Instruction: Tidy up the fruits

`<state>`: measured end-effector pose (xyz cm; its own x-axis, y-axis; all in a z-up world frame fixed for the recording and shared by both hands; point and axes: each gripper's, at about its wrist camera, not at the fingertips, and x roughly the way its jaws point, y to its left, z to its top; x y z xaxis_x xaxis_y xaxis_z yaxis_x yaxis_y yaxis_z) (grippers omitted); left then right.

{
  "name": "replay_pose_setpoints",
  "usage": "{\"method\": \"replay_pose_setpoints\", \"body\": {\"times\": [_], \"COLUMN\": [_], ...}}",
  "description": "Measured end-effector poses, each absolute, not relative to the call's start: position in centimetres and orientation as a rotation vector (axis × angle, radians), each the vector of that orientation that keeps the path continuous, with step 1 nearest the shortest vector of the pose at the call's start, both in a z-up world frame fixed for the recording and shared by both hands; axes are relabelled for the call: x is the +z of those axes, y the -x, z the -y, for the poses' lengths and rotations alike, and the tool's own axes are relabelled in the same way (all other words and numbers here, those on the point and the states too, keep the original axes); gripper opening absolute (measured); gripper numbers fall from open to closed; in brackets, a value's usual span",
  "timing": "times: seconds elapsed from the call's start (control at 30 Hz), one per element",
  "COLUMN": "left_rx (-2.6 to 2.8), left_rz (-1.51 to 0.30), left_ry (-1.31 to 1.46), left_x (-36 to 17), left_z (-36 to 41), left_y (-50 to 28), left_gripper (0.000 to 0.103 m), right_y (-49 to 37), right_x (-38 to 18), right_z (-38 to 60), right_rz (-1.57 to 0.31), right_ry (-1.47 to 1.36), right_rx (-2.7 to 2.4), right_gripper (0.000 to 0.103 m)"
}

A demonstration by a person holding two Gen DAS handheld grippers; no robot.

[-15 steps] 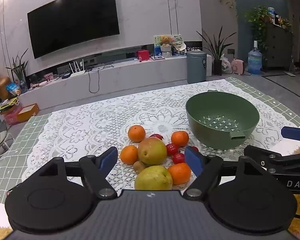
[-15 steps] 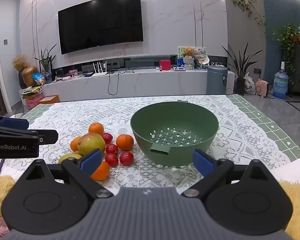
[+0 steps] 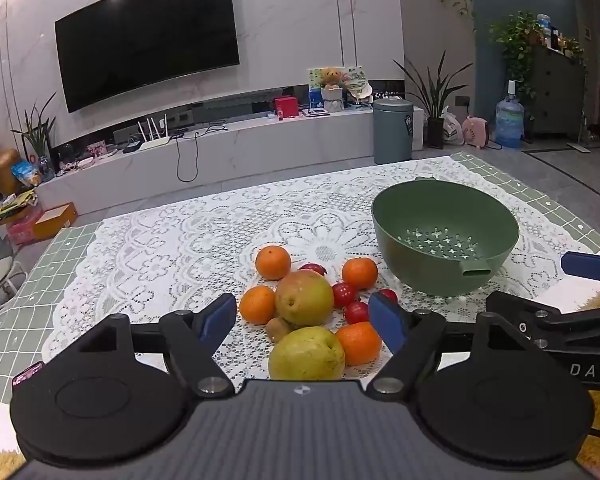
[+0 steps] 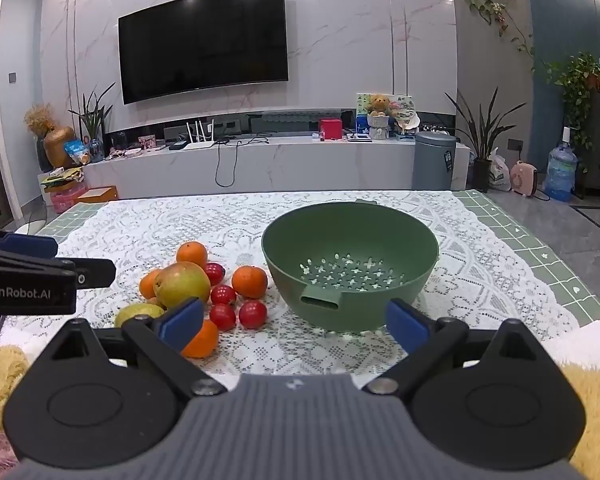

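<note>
The left tool (image 3: 302, 318) hangs above the near edge of the desk (image 3: 148, 240) with its blue-padded fingers spread wide and nothing between them. Past its fingertips lies the pile of fruit on the lace tablecloth (image 3: 204, 224): a yellow-green pear (image 3: 306, 354) nearest, a larger reddish-green pear (image 3: 304, 298) behind it, and a small kiwi (image 3: 278, 329) tucked between the two. Four oranges ring them, one at the far left (image 3: 273, 262), one at the left (image 3: 257, 304), one toward the bowl (image 3: 359, 273) and one at the near right (image 3: 358, 343) touching the yellow-green pear. Several cherry tomatoes (image 3: 343, 294) sit among the oranges.

The green colander bowl (image 4: 350, 264) stands upright to the right of the fruit, close to the tomatoes but apart from them, with only its perforated bottom showing inside. The right tool (image 4: 296, 326) is also spread wide and holds nothing; it points at the bowl's near wall, short of it. The left tool's side shows at the left edge of the right wrist view.
</note>
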<state>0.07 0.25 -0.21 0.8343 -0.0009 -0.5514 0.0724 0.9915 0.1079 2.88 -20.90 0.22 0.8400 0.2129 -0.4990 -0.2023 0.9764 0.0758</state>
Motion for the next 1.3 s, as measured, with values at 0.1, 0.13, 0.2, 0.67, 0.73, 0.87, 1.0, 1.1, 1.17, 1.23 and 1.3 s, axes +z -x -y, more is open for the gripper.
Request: {"method": "replay_pose_setpoints", "body": {"times": [0.1, 0.13, 0.2, 0.67, 0.73, 0.87, 1.0, 1.1, 1.17, 1.23, 1.3], "left_rx": [-0.039, -0.039, -0.04, -0.038, -0.037, -0.037, -0.035, -0.034, -0.034, -0.034, -0.033], "left_rz": [-0.585, -0.585, -0.587, -0.595, -0.595, -0.598, -0.604, -0.608, -0.608, -0.608, -0.61], "left_ry": [-0.126, -0.126, -0.125, -0.124, -0.123, -0.125, -0.127, -0.127, -0.127, -0.127, -0.126], "left_x": [-0.22, -0.23, -0.21, -0.32, -0.33, -0.35, -0.4, -0.4, -0.4, -0.42, -0.45], "left_z": [-0.25, -0.25, -0.28, -0.36, -0.39, -0.38, -0.4, -0.38, -0.41, -0.41, -0.45], "left_y": [-0.07, -0.06, -0.03, 0.08, 0.06, 0.03, -0.03, -0.08, -0.06, -0.07, -0.06], "left_gripper": [0.089, 0.089, 0.089, 0.088, 0.088, 0.088, 0.088, 0.088, 0.088, 0.088, 0.088], "right_y": [-2.66, -2.66, -2.71, -2.77, -2.78, -2.76, -2.77, -2.76, -2.76, -2.74, -2.77], "right_x": [0.36, 0.37, 0.37, 0.33, 0.32, 0.25, 0.26, 0.2, 0.2, 0.19, 0.21], "right_z": [20.87, 20.94, 20.97, 20.73, 20.72, 20.62, 20.58, 20.64, 20.6, 20.64, 20.56], "right_rz": [-0.529, -0.529, -0.53, -0.531, -0.531, -0.532, -0.532, -0.533, -0.533, -0.534, -0.533], "right_ry": [-0.017, -0.016, -0.015, -0.008, -0.007, -0.004, -0.003, -0.002, -0.002, 0.0, 0.0], "right_rx": [0.22, 0.22, 0.22, 0.218, 0.217, 0.215, 0.215, 0.215, 0.214, 0.214, 0.214], "right_gripper": [0.095, 0.095, 0.095, 0.095, 0.095, 0.095, 0.095, 0.095, 0.095, 0.095, 0.095]}}
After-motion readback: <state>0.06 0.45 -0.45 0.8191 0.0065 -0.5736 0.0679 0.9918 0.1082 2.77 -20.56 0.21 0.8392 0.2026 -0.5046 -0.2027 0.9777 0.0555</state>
